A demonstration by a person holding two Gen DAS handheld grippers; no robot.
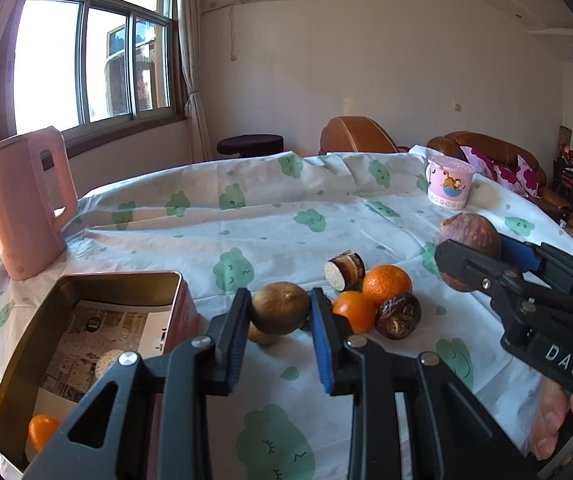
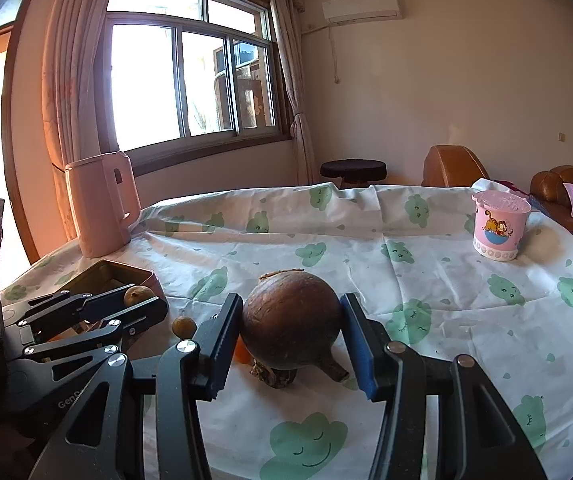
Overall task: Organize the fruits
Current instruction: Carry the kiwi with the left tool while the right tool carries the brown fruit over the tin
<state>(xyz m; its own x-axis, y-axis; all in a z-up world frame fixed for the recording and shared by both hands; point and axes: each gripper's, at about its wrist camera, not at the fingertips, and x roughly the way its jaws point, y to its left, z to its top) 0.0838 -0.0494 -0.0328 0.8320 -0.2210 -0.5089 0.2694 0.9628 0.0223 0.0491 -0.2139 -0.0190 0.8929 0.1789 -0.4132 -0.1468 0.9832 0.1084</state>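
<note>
Where readable, right gripper point(image 1: 482, 256) marked "DAS", left gripper point(image 2: 98, 312) "Gen"

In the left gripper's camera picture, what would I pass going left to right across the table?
Pink kettle → metal tin → brown round fruit in the left gripper → oranges → purple fruit in the right gripper.

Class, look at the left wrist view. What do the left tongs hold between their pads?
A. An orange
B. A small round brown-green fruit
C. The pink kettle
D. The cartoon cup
B. The left tongs are shut on a small round brown-green fruit; the oranges lie loose on the cloth beside them, and the kettle and cup stand far off.
</note>
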